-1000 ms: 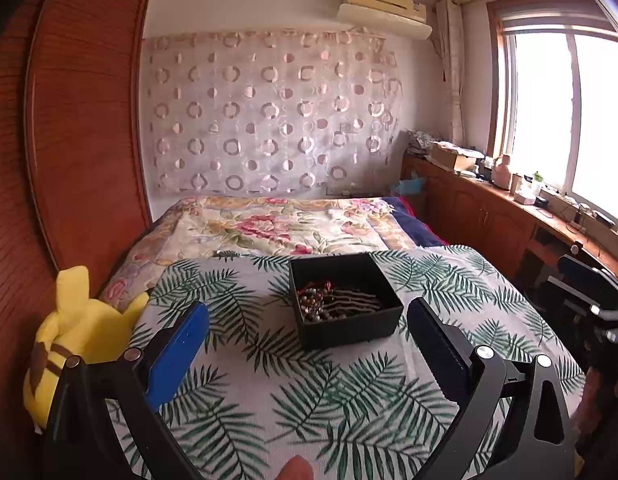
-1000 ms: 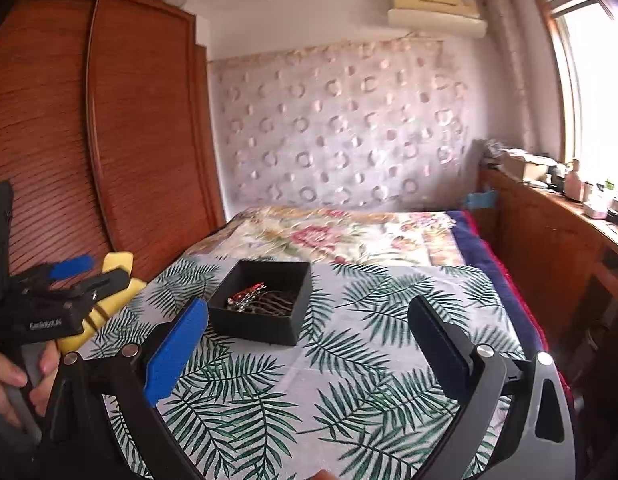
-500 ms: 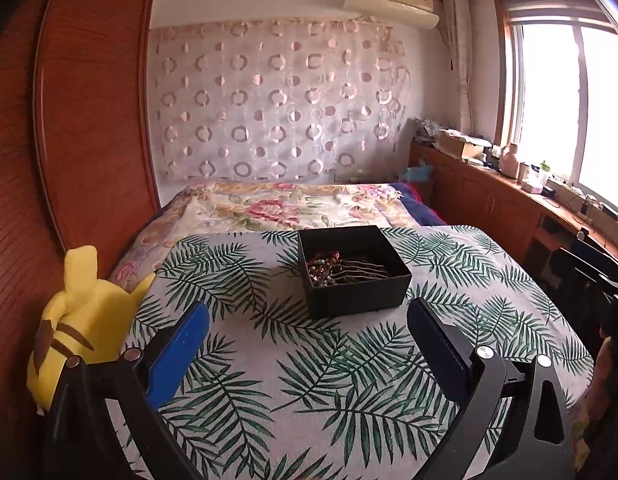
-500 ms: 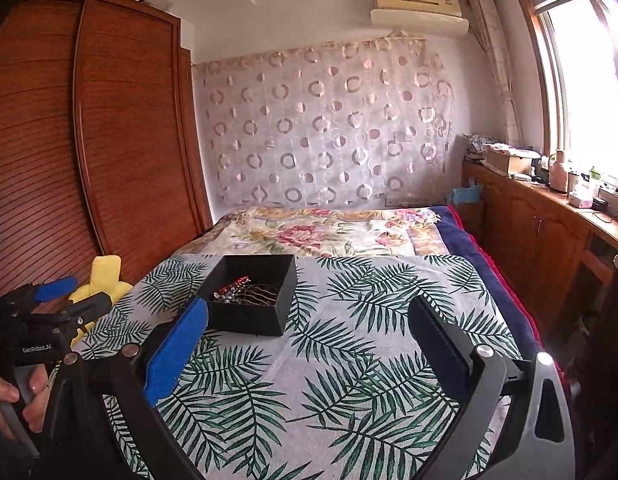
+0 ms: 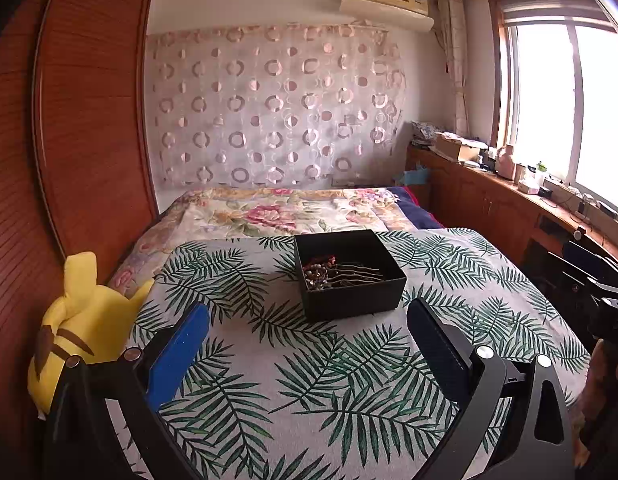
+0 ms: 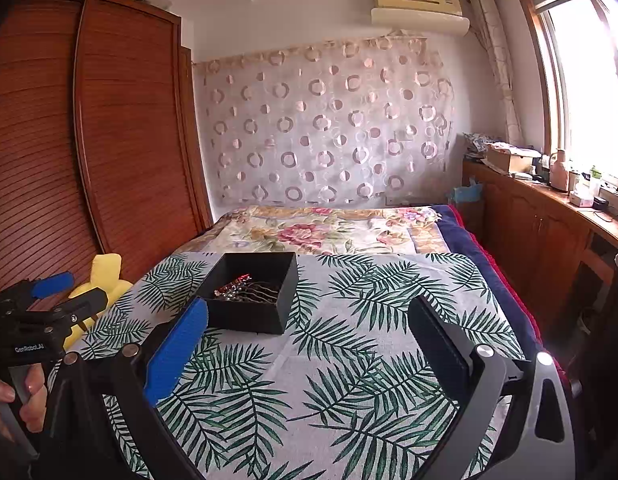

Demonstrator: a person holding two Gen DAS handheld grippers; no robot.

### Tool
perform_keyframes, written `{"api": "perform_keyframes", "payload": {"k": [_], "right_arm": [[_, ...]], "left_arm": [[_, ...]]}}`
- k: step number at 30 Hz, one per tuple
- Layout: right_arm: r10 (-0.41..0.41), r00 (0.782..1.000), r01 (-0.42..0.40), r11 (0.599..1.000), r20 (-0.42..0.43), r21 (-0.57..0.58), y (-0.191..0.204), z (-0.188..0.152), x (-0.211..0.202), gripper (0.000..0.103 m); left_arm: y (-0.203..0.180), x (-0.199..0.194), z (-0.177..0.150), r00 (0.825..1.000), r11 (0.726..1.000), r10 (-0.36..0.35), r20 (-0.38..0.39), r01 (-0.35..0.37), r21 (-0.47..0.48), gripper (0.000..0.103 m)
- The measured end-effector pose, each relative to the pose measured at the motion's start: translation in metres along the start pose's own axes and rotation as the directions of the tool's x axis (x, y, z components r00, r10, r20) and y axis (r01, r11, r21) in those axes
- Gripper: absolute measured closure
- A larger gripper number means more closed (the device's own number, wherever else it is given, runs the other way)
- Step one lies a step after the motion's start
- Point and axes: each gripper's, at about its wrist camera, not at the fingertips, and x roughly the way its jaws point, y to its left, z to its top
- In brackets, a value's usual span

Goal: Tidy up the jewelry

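A black open box [image 5: 351, 276] stands on the palm-leaf cloth [image 5: 309, 380] and holds beaded hairpins [image 5: 329, 274]. My left gripper [image 5: 307, 314] is open and empty, just short of the box. In the right wrist view the same box [image 6: 251, 292] with its hairpins [image 6: 245, 290] sits ahead to the left. My right gripper [image 6: 307, 316] is open and empty, to the right of the box. The left gripper [image 6: 49, 300] shows at the left edge of the right wrist view.
A yellow plush toy [image 5: 81, 316] leans at the cloth's left edge by the wooden wardrobe [image 5: 81, 120]. A floral bedspread [image 5: 285, 212] lies beyond the box. A wooden counter [image 5: 509, 200] with clutter runs along the right under the window.
Both grippers have pulled back and risen a little, so the box looks farther away. Both stay open and empty.
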Motion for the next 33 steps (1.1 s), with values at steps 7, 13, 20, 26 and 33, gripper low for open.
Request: {"api": "perform_keyframes", "payload": {"k": [7,13,20,26,33], "right_arm": [[0.001,1.000,-0.001,1.000,-0.001,0.001,0.0009,-0.0015,0.0017,0.002],[0.002,1.000,-0.002,1.000,-0.002,0.000,0.0027,-0.0037,0.0028,0.002],[0.001,1.000,-0.001,1.000,-0.002,0.001,0.0027,-0.0043,0.0032,0.002],[0.002,1.000,-0.002,1.000,-0.002,0.000,0.0025,-0.0038,0.0028,0.002],[0.001,1.000,-0.001,1.000,-0.002,0.000,0.0036,-0.0050,0.0040,0.002]], "left_arm": [[-0.0007,-0.0002,0.0004,1.000,1.000,0.000,0.002,0.000,0.000,0.007],[-0.0017,-0.0031,0.0032,1.000,1.000,0.000,0.008,0.000,0.001,0.007],[-0.0030,-0.0042,0.0055,1.000,1.000,0.001,0.011,-0.002,0.005,0.007],[-0.0031,-0.0040,0.0049,1.000,1.000,0.002,0.011,-0.002,0.005,0.007],[-0.0030,-0.0049,0.0061,1.000,1.000,0.003,0.013,-0.003,0.005,0.007]]}}
